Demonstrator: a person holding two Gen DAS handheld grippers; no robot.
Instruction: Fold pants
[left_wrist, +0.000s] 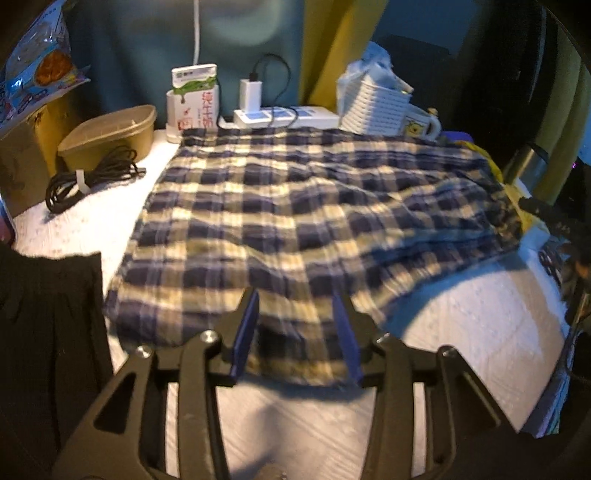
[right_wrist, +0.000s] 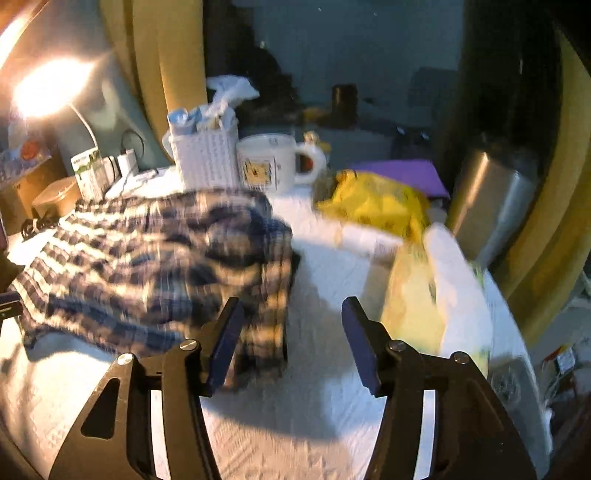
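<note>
The plaid pants (left_wrist: 303, 221), navy and cream checks, lie spread flat on the white table cover (left_wrist: 461, 317). My left gripper (left_wrist: 297, 314) is open, its blue fingers straddling the near hem of the pants just above the cloth. In the right wrist view the pants (right_wrist: 155, 266) lie at the left, with a bunched folded edge near the middle. My right gripper (right_wrist: 290, 328) is open and empty, its left finger over the pants' right edge, its right finger over bare cover.
Along the back stand a brown tub (left_wrist: 110, 129), a coiled black cable (left_wrist: 92, 177), a power strip with charger (left_wrist: 288, 114), a white basket (right_wrist: 207, 158), a mug (right_wrist: 273, 162). A yellow bag (right_wrist: 373, 203), steel flask (right_wrist: 491, 206) and white-yellow packet (right_wrist: 439, 295) lie right. Black cloth (left_wrist: 48, 332) hangs left.
</note>
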